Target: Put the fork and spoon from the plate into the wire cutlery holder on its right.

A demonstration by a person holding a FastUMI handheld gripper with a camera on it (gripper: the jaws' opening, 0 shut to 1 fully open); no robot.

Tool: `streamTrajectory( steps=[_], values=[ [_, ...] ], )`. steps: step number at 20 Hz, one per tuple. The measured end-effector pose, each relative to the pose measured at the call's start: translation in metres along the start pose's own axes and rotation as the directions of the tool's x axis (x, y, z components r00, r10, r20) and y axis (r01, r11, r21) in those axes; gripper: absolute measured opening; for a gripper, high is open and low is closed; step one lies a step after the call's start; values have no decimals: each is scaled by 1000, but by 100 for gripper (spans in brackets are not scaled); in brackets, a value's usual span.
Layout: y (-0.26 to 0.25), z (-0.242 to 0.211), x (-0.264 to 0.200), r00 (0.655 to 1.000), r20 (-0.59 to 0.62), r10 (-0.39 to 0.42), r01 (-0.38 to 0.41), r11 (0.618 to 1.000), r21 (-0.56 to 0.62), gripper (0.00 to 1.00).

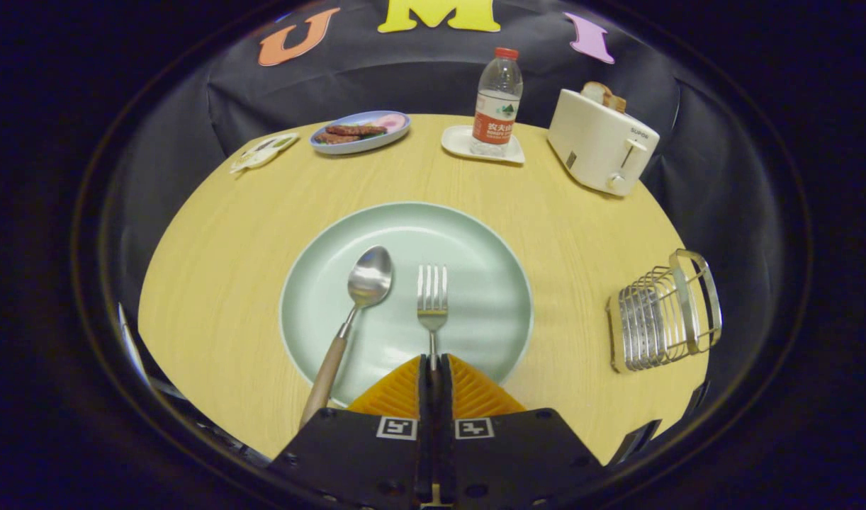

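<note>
At the near edge of the pale green plate, the tool is clamped on the fork, both fingers pressing its handle, the tines pointing toward 12 o'clock. Just beside the fork at 9 o'clock lies the spoon, its wooden handle running back over the plate rim. At 3 o'clock, apart from the plate, the wire cutlery holder stands on the table. Beyond, at 12 o'clock, a bottle stands on a small tray, with a toaster at 1 o'clock.

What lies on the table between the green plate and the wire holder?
Nothing: in the gripper view, bare wooden table separates the plate from the wire holder.
</note>
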State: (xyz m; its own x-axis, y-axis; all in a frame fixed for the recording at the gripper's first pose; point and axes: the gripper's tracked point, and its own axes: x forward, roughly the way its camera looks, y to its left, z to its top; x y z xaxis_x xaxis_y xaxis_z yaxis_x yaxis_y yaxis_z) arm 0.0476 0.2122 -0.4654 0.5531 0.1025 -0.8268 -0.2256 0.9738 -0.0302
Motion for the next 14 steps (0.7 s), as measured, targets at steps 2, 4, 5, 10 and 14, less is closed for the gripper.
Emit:
streamTrajectory(
  steps=[2, 4, 5, 10, 14],
  values=[
    [2, 2, -12, 1000, 14, 24, -24, 1000, 10, 5],
    [-1, 8, -26, 998, 33, 44, -45, 999, 19, 4],
    [-3, 11, -33, 997, 46, 55, -56, 998, 22, 5],
    [-36, 29, -76, 992, 113, 61, -63, 998, 16, 5],
    [-85, 39, -98, 988, 156, 16, -20, 999, 27, 5]
  ],
)
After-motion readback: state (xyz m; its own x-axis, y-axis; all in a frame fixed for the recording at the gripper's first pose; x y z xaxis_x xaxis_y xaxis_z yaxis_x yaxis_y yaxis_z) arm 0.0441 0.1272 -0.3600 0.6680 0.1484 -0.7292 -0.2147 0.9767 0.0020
